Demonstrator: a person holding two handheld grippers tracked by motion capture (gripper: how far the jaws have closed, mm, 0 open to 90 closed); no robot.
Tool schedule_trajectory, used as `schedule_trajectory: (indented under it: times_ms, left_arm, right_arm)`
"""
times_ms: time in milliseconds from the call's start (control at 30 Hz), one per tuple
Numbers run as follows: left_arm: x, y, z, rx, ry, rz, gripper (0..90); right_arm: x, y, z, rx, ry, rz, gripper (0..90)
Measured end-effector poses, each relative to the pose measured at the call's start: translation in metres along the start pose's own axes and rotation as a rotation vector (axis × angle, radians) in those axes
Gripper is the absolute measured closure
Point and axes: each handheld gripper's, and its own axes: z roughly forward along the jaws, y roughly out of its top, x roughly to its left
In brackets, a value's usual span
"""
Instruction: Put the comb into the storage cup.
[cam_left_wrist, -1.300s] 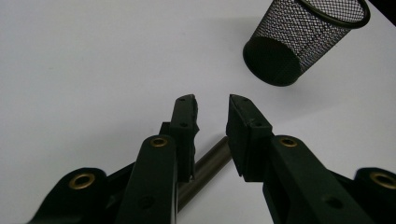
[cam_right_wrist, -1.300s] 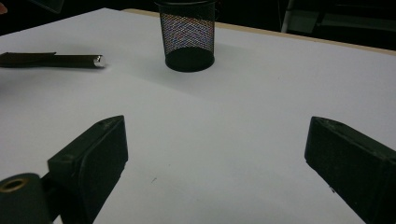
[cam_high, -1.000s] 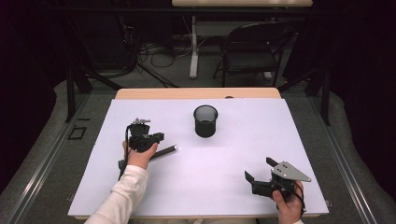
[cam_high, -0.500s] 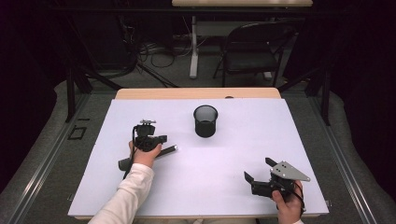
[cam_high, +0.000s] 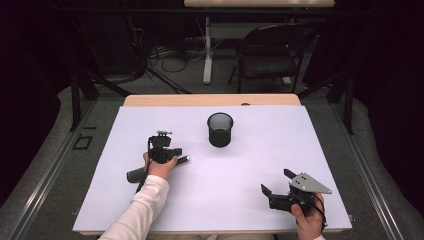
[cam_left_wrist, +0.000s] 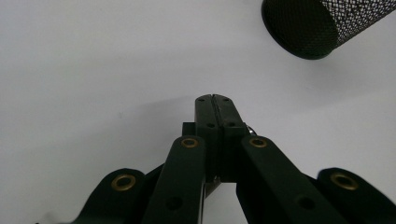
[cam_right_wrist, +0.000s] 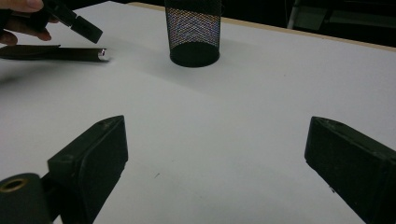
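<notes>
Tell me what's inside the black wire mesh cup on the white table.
Nothing shows inside the black wire mesh cup; through its mesh the right gripper view shows only table. Its very bottom is hidden by the solid base ring.

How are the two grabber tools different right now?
The left gripper has its jaws pressed shut together, while the right gripper has its jaws spread wide open. The left gripper sits over a long dark tool lying on the table, near the mesh cup; the right gripper is at the table's near corner, with only bare table between its jaws. Both are black, and each is held in one hand.
</notes>
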Motion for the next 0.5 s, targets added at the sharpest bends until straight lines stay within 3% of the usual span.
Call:
schedule_trajectory:
  times_ms: [500]
  left_arm:
    - [-0.0043,-0.0041,0.0074,0.022,-0.001,0.012,90.0]
  right_arm:
    - [0.0,-0.0001,0.0005,0.003,0.006,-0.003,5.9]
